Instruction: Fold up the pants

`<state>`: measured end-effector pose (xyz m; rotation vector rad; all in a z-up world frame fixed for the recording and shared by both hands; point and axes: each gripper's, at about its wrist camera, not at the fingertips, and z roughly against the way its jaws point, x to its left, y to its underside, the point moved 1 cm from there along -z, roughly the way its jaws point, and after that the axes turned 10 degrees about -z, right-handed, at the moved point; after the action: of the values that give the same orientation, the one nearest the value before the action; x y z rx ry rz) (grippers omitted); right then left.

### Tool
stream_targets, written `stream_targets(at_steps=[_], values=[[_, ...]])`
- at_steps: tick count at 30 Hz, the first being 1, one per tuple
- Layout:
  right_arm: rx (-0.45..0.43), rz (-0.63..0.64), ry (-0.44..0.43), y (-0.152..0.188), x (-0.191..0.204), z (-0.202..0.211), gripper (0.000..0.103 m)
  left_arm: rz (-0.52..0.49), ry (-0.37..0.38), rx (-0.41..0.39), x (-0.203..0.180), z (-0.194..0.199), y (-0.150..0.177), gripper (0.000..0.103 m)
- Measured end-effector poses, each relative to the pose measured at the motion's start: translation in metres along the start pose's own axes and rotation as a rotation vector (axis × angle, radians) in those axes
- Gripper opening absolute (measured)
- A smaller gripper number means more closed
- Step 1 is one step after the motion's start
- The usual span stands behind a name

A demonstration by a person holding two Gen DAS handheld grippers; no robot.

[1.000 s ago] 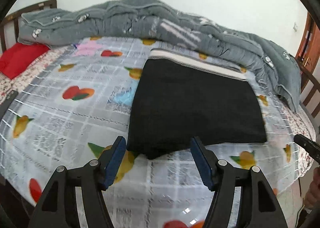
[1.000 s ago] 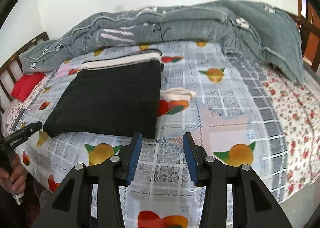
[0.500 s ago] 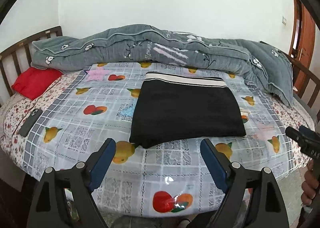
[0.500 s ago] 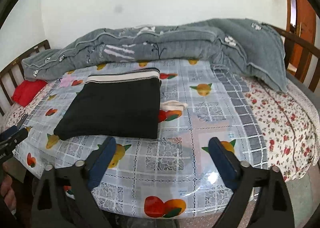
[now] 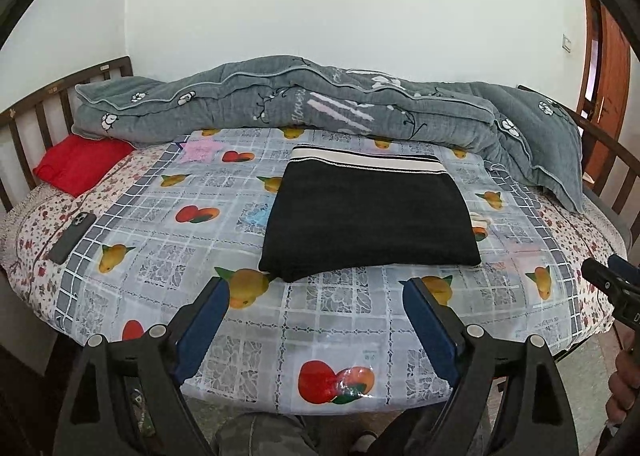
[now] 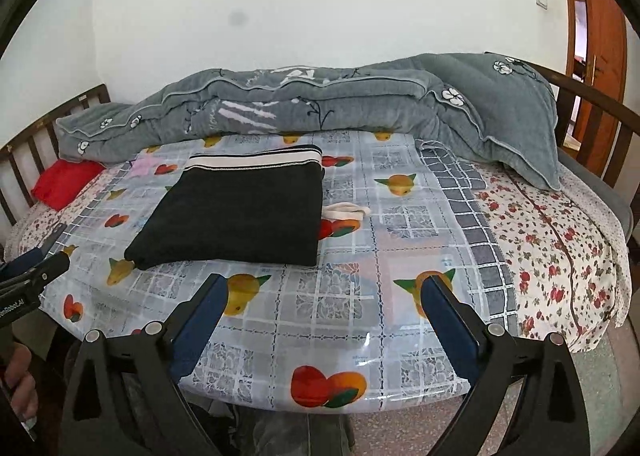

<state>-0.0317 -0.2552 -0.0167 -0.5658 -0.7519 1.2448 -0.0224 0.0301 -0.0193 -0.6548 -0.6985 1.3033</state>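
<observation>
A: Item one, jaws. I read the left gripper (image 5: 316,292) with its jaws spread wide and nothing between the blue pads (image 5: 202,326); only the bed's fruit-print cover (image 5: 240,344) shows in the gap.

B: And the right?

A: The right gripper (image 6: 324,288) likewise: jaws spread wide, empty, held over the near edge of the bed. Neither gripper touches the cloth.

B: Item two, the task's thing?

A: The pants (image 5: 370,224), black, folded into a flat rectangle. They lie on the fruit-print cover, beyond both grippers and well apart from them. A white-striped waistband (image 5: 366,162) runs along the far edge. A pale drawstring loop (image 6: 344,212) pokes out at the right side of the fold.

B: Surroundings?

A: A grey quilt (image 5: 320,108), bunched along the far side of the bed against the wall. A red pillow (image 5: 80,164) at far left, beside the wooden rail (image 5: 48,108). A dark phone (image 5: 72,232) lies on the floral sheet (image 6: 560,256) near the left edge. A wooden door (image 6: 600,56) at far right.

B: The operator?

A: Camouflage-patterned trousers (image 5: 260,436) show below the left gripper, at the bed's near edge.
</observation>
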Motion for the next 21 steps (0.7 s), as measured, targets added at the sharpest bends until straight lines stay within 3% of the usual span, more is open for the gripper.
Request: stream_targets(at_steps=[21], values=[[-0.017,-0.011,-0.003,0.000,0.001,0.020,0.096,0.011,-0.017,-0.025,-0.001,0.019,0.002,0.088]])
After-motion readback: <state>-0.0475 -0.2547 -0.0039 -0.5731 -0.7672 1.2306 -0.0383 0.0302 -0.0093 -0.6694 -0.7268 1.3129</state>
